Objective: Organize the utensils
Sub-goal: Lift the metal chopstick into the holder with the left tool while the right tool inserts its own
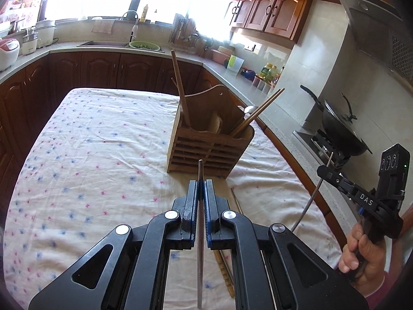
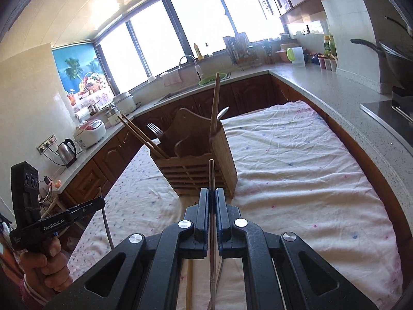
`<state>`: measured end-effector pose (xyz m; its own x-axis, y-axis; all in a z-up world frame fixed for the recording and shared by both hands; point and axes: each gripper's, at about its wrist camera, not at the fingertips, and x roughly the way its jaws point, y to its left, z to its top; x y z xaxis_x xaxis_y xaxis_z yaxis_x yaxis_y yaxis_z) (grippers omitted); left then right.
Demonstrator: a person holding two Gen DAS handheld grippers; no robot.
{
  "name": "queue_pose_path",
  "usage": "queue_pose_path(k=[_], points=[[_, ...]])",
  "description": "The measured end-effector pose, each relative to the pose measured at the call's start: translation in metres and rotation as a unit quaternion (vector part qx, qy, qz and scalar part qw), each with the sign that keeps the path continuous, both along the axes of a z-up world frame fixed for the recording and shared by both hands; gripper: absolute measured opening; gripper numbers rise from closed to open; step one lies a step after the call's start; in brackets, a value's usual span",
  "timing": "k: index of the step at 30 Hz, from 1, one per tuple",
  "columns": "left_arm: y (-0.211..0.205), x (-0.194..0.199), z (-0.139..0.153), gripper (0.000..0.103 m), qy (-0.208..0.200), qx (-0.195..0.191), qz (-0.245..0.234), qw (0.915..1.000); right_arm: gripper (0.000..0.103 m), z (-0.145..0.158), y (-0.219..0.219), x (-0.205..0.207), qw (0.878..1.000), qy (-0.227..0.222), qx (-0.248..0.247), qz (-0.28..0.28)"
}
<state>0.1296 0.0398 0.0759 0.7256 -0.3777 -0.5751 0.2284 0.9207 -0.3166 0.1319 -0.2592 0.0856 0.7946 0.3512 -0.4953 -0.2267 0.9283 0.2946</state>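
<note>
Clearly both tools are clamped on thin metal: the left gripper [image 1: 200, 184] pinches a slim steel chopstick [image 1: 200, 222] between its blue-lined pads, and the right gripper [image 2: 212, 193] holds a second steel chopstick [image 2: 212, 206] the same way, each rod running straight back along the jaws and poking a little past the tips. Seen from the left wrist, the right gripper's rod hangs down from its black fingers at a slant, smooth and slightly shiny.

Ahead stands the wooden utensil holder [image 1: 206, 149] — a slatted box with a curved, raised back board and inner dividers. Wooden chopsticks [image 1: 258, 115] lean out of one end compartment, a taller wooden stick [image 1: 180, 87] leans from the other, and a fork [image 2: 154, 129] and a spoon [image 2: 223, 112] show above the rim. The holder rests on a wrinkled white cloth [image 1: 90, 142] dotted with small pink and blue flowers. More wooden sticks [image 1: 225, 271] lie flat on the cloth beneath the left gripper.

Around the table run dark wood cabinets and a pale stone counter [image 2: 322, 82], with a wok [image 1: 338, 131] on the stove.

Each gripper is tilted downward toward the holder, raised above the cloth, with a hand [image 1: 361, 253] wrapped round the right one's handle.
</note>
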Motion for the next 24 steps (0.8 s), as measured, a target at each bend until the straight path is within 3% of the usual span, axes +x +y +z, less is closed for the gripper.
queue_pose_path(k=[6, 24], points=[[0.006, -0.006, 0.012, 0.004, -0.019, -0.007, 0.007, 0.9998, 0.005, 0.017, 0.001, -0.006, 1.0, -0.024, 0.004, -0.004], [0.016, -0.012, 0.022, 0.004, -0.033, -0.018, 0.026, 0.9989, 0.005, 0.027, 0.006, -0.008, 0.999, -0.041, 0.005, 0.003]])
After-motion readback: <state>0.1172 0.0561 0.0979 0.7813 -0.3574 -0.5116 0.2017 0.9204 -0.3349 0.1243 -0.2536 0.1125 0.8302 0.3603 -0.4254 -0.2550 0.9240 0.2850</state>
